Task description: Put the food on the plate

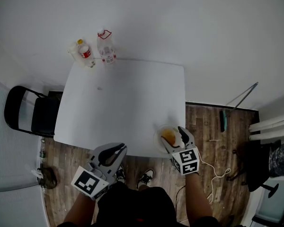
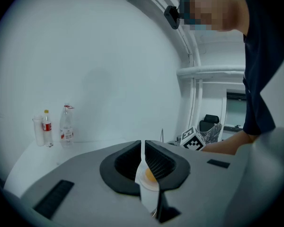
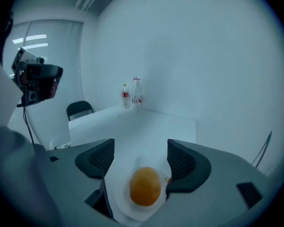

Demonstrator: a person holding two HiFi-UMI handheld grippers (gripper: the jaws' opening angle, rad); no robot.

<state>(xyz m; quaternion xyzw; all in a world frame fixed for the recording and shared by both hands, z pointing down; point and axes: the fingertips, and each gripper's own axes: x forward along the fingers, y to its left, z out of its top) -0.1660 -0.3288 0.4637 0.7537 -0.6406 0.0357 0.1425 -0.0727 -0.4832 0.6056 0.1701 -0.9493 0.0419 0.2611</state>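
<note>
An orange-brown bun (image 1: 168,136) lies on a small white plate (image 1: 158,143) at the table's near right edge. My right gripper (image 1: 173,135) hovers over it, open, one finger on each side of the bun. The right gripper view shows the bun (image 3: 145,187) on the plate (image 3: 125,207) between the spread jaws of that gripper (image 3: 141,148), with a gap on the left side. My left gripper (image 1: 117,149) is shut and hangs just off the table's front edge. Through the thin slit of the left gripper (image 2: 143,143) I see the bun (image 2: 151,176).
The white table (image 1: 128,103) has two bottles (image 1: 106,47) and a cup at its far left corner. A black chair (image 1: 28,113) stands left of the table. A cable and a long-handled tool lie on the wooden floor (image 1: 213,141) to the right.
</note>
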